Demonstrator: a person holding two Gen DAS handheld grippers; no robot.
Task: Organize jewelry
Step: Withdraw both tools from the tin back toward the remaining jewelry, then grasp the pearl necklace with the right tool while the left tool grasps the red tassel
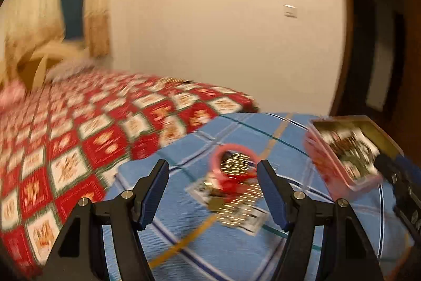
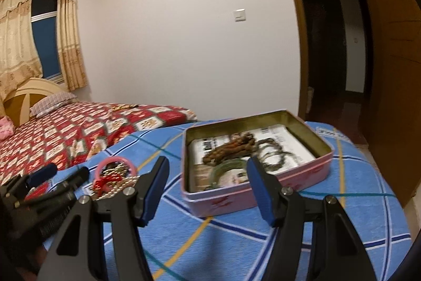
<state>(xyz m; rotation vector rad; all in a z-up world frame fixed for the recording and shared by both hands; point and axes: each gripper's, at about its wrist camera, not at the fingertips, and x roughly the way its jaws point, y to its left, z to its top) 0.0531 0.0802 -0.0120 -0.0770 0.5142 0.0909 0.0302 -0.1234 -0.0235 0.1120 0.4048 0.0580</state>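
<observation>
**Both grippers empty, jewelry split between tin and cloth**

Our left gripper (image 1: 213,191) hangs with jaws apart and nothing between them, aimed at the loose jewelry pile (image 1: 231,183) – pink ring, red ribbon, gold pieces – lying on the blue checked cloth (image 1: 184,249). Our right gripper (image 2: 208,188) is likewise spread and empty, facing the open pink tin (image 2: 302,175), where bracelets (image 2: 231,146) already sit – likely the destination.

The left wrist view is smeared throughout — the jewelry pile (image 1: 231,186) cannot be made out; the pink tin (image 1: 342,149) is partly covered at its near corner.
</observation>
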